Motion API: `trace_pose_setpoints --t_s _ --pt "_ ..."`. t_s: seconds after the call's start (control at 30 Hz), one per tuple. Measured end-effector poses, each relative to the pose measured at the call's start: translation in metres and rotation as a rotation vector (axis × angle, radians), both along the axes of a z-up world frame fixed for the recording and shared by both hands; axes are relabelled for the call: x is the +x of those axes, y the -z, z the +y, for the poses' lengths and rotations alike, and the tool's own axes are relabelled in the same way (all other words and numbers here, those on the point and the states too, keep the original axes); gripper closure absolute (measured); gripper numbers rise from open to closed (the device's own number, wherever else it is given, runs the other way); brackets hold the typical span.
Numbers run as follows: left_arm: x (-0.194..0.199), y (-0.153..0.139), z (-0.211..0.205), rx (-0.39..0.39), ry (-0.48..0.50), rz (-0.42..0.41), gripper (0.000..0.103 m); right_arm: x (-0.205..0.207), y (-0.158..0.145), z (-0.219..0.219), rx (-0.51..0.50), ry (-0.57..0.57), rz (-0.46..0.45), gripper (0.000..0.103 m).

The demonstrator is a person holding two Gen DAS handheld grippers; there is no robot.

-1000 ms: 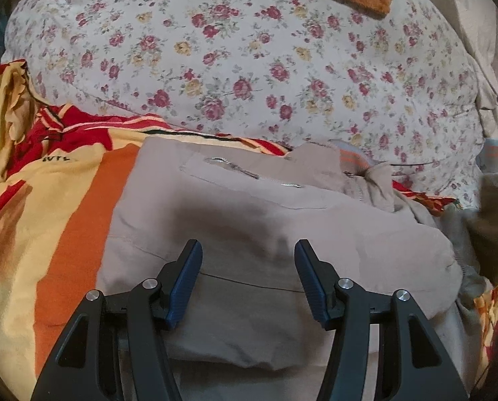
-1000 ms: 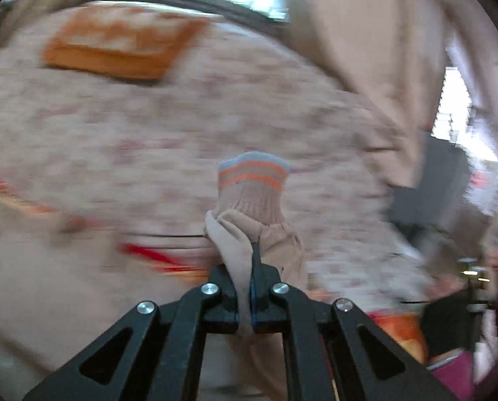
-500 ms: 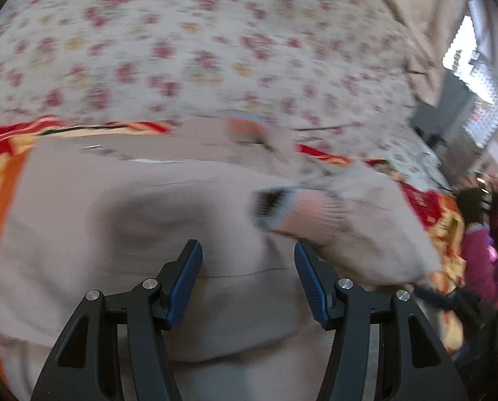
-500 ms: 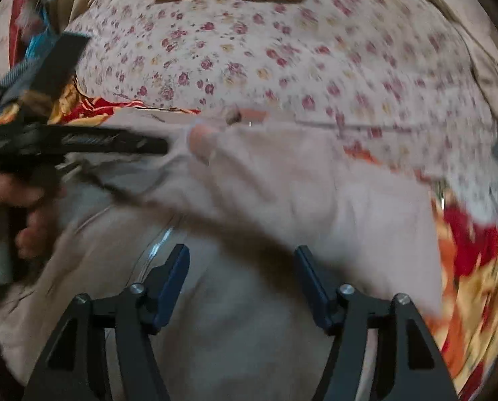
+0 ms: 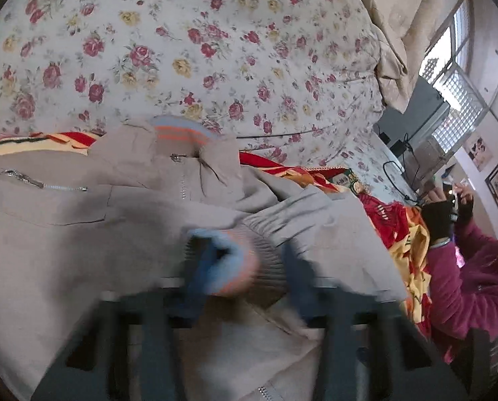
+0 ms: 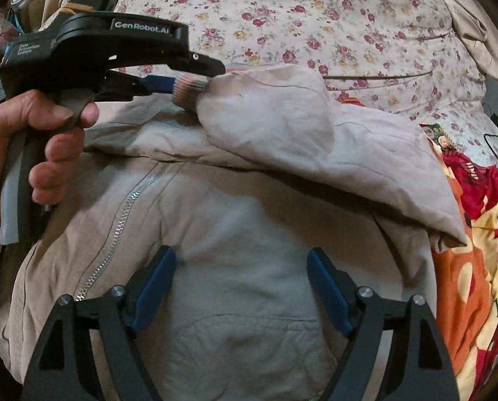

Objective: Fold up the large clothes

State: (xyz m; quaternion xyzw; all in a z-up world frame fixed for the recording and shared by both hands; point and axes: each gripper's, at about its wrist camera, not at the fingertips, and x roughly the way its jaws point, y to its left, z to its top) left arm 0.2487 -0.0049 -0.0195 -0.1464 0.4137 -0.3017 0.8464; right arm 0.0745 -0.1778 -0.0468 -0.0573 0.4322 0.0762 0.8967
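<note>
the beige jacket (image 6: 249, 234) lies spread front-up on the bed, zipper (image 6: 121, 220) running down its middle, and 1 sleeve (image 6: 282, 123) is draped across the chest. the left gripper (image 6: 168, 83) reaches in from the side at the ribbed cuff (image 6: 187, 92) of that sleeve. in its own view the cuff (image 5: 245, 264) sits right between the blue fingers (image 5: 202, 274), but everything there is smeared with motion, so i cannot tell whether it is clamped on the cuff or merely around it. the right gripper (image 6: 242, 287) hovers low over the jacket's lower front with its fingers wide apart, holding nothing.

judging the step: the sleeve is being laid across the body. to do it well, the cuff wants a firm pinch on the ribbed band, not the loose cloth, then a flat carry so the sleeve lands straight along the chest without bunching at the shoulder. the free right gripper could press the jacket's body down so it does not drag along.

around it: a striped orange and red blanket (image 6: 476, 267) lies under and beside the jacket, and a big flowered quilt (image 5: 182, 50) bulges just behind the collar (image 5: 178, 132). that soft, uneven bedding may let the fold wrinkle. a person in a pink top (image 5: 469, 287) sits off to the side, well apart.
</note>
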Motion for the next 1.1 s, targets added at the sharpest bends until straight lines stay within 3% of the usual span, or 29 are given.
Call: trace_pose_setpoints --t_s 0.07,0.17,0.3,0.43,0.57,0.73,0.83,0.9,1.0,1.07,1.1 --pt "-0.008 -0.005 0.000 0.006 -0.005 -0.006 0.102 0.005 0.002 0.005 -0.006 0.002 0.000 0.016" --pt "-0.031 -0.033 0.015 0.008 -0.038 -0.084 0.103 0.007 0.005 0.011 -0.010 0.010 0.000 0.016" --pt "-0.057 -0.083 0.062 -0.018 -0.140 -0.192 0.103 0.010 0.007 0.014 -0.020 0.014 -0.005 0.015" --pt "-0.074 -0.108 0.112 0.048 -0.238 -0.248 0.103 0.012 0.009 0.018 -0.034 0.017 -0.009 0.014" --pt "-0.068 -0.086 0.149 0.116 -0.310 -0.178 0.102 0.014 0.009 0.017 -0.040 0.020 -0.009 0.013" --pt "-0.062 -0.028 0.167 0.149 -0.340 -0.036 0.098 0.012 0.010 0.016 -0.037 0.022 -0.009 0.012" --pt "-0.067 -0.021 0.187 0.155 -0.454 -0.002 0.094 0.012 0.005 0.012 -0.023 0.021 -0.008 0.012" --pt "-0.074 -0.031 0.201 0.191 -0.566 -0.048 0.094 0.007 -0.008 0.005 -0.004 0.043 -0.064 0.014" --pt "-0.088 -0.044 0.209 0.229 -0.672 -0.144 0.094 -0.004 -0.046 -0.019 0.069 0.100 -0.236 0.014" --pt "-0.090 -0.048 0.200 0.218 -0.642 -0.188 0.094 -0.006 -0.064 -0.038 0.084 0.152 -0.313 0.014" --pt "-0.088 -0.050 0.186 0.202 -0.582 -0.212 0.094 -0.002 -0.073 -0.053 0.093 0.200 -0.342 0.014"
